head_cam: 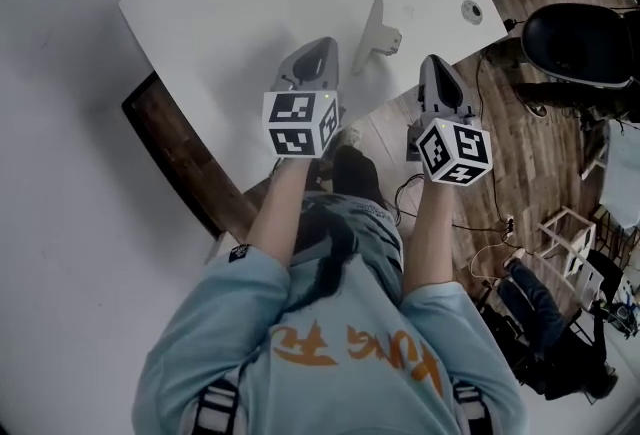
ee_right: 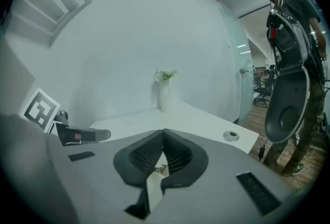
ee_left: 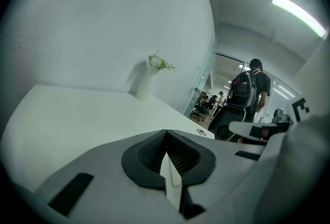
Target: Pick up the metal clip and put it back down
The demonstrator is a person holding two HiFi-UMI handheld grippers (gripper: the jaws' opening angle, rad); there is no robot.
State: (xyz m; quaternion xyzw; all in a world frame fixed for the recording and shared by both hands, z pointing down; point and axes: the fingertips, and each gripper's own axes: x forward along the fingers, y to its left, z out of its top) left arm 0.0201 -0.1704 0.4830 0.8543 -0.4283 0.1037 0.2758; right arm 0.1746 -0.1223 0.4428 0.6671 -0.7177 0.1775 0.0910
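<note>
My left gripper (head_cam: pixel 318 48) hovers over the near part of the white table (head_cam: pixel 250 13), and its black pads (ee_left: pixel 154 153) meet, so it is shut on nothing. My right gripper (head_cam: pixel 432 63) is beside it at the table's right edge and is also shut. In the right gripper view a small shiny bit, maybe the metal clip (ee_right: pixel 161 167), shows in the gap just under the closed pads (ee_right: pixel 178 156). I cannot tell whether it is pinched or lying below. The head view shows no clip.
A white vase (head_cam: pixel 372 31) with flowers stands on the table ahead of both grippers. A round cable grommet (head_cam: pixel 471 11) sits near the far right corner. A black office chair (head_cam: pixel 575 43) and cables on the wooden floor lie to the right. A person with a backpack (ee_left: pixel 252 86) stands beyond.
</note>
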